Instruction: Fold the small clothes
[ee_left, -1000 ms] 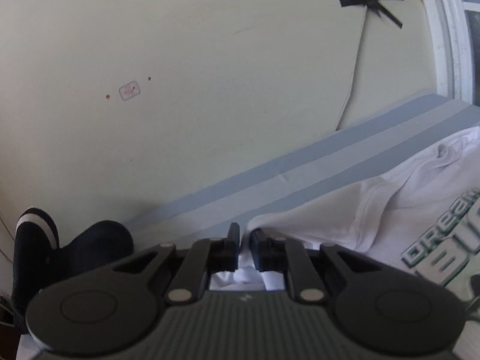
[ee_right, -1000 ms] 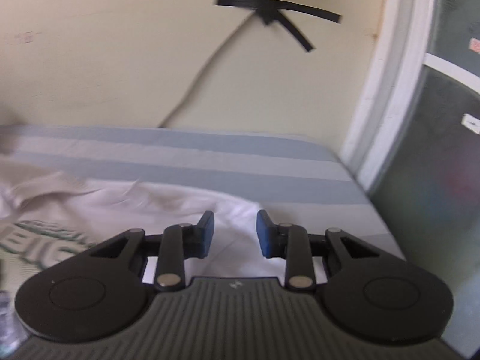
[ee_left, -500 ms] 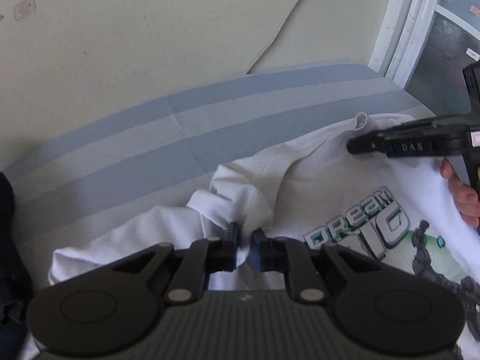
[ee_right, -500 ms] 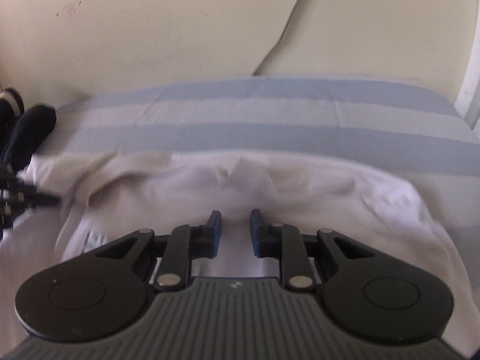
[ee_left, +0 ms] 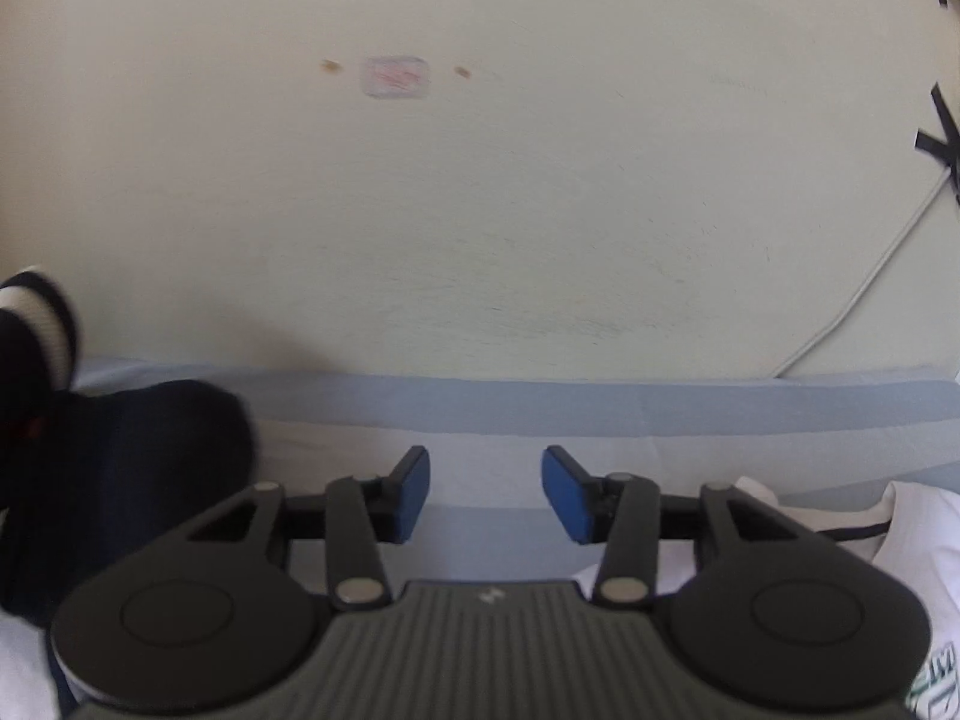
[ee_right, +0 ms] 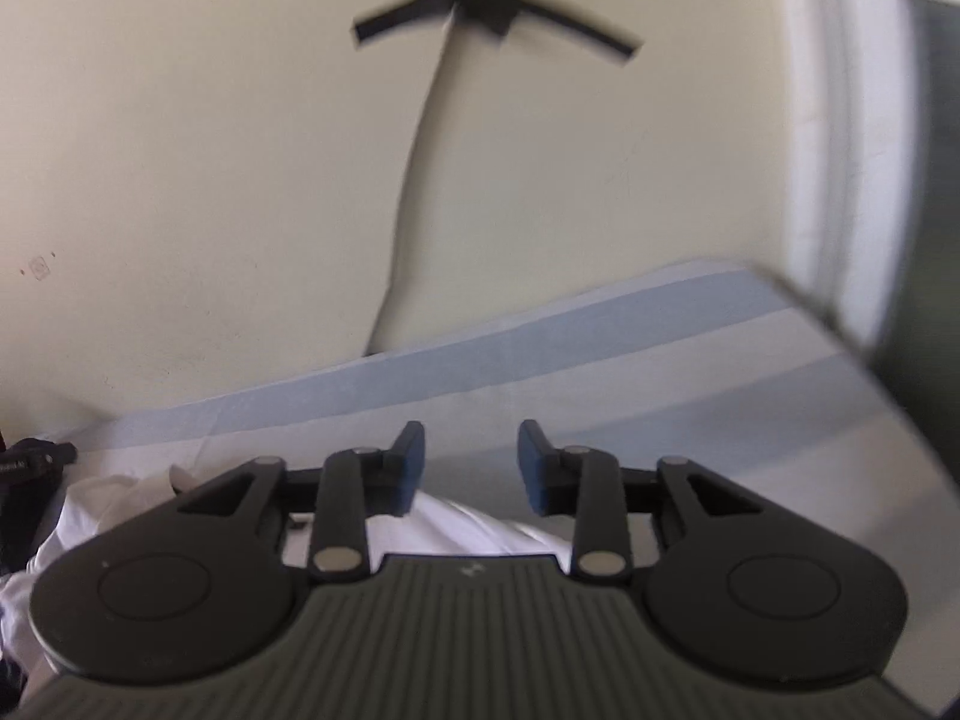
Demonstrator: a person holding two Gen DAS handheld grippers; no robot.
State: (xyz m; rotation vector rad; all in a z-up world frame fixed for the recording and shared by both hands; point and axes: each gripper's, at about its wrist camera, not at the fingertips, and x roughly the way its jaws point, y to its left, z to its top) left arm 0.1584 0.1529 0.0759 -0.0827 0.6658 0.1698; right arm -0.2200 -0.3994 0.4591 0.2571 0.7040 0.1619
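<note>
Both the left claw (ee_left: 485, 492) and right claw (ee_right: 471, 465) are opening, nothing between their pads. The white T-shirt (ee_right: 468, 531) lies beneath them near the bed's (ee_right: 720, 384) far edge; released unpressed, its fold may spring loose.

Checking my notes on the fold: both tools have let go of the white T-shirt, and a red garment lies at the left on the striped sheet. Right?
Not quite: the garment at the left is dark navy, not red, as the left wrist view shows. The rest stands.
</note>
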